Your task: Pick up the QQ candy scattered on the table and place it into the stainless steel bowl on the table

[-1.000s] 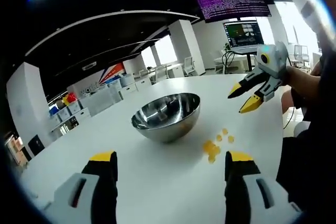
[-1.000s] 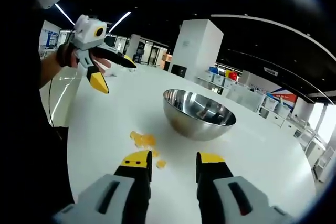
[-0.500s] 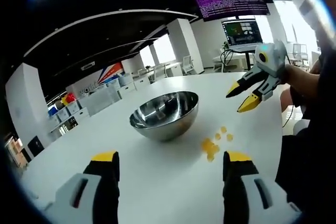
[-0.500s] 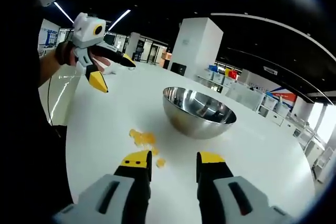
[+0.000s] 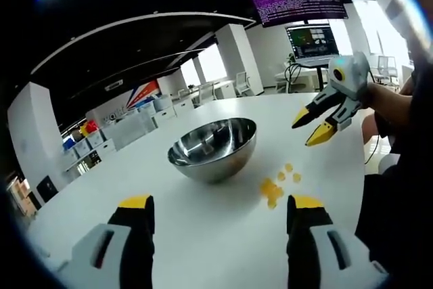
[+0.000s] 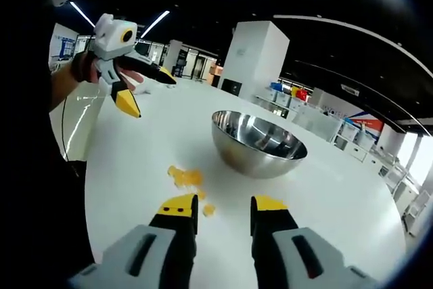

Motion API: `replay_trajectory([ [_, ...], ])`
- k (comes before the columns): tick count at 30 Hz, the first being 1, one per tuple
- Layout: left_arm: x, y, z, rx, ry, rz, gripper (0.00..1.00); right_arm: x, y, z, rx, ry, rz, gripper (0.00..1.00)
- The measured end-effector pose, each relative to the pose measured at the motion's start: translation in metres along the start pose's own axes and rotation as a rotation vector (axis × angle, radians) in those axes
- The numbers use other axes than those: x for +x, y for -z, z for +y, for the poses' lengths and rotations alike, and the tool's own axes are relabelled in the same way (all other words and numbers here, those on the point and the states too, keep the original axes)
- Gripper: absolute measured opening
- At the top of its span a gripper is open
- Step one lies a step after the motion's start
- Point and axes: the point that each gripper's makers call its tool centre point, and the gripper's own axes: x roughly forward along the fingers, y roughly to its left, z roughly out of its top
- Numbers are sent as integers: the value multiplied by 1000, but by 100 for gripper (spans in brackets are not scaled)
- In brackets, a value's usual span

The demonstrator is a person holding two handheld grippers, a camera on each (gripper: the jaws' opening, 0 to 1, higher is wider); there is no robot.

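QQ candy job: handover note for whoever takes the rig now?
Left tongs: open, empty, held above the table.
Right tongs: open, narrower gap, empty, just short of the candy.
QQ candy: yellow pieces clustered on the table beside the stainless steel bowl, a few strays nearby.
Done: no candy visible in the bowl.
Left: pick every piece and drop it in the bowl.

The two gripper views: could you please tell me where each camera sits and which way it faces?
Left gripper view: rides on the left gripper, looking across the white table at the stainless steel bowl and yellow candies; the right gripper enters from the right, with the person's dark sleeve.
Right gripper view: rides on the right gripper, facing the bowl from the opposite side; the left gripper and a hand show upper left.
Shared: bowl, candies, table, both grippers.
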Motion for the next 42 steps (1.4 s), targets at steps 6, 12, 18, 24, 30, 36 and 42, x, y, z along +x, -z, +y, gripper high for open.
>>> replay_trajectory([
  [6, 1, 1, -1, 1, 3, 3, 80, 0, 2, -2, 1, 8, 4, 28],
  [12, 0, 1, 1, -1, -5, 4, 80, 15, 8, -7, 41, 45, 20, 20],
  [18, -2, 1, 0, -11, 3, -5, 80, 31, 17, 9, 63, -11, 52, 20],
  [24, 3, 7, 2, -16, 7, 8, 79, 44, 25, 13, 80, -30, 65, 19],
  [30, 8, 10, 1, -23, 19, 14, 79, 50, 36, 14, 104, -33, 96, 16],
  [36, 11, 11, 0, -22, 27, 12, 79, 52, 38, 20, 109, -47, 106, 15],
  [42, 12, 12, 2, -21, 28, 13, 78, 54, 41, 20, 108, -46, 113, 14],
])
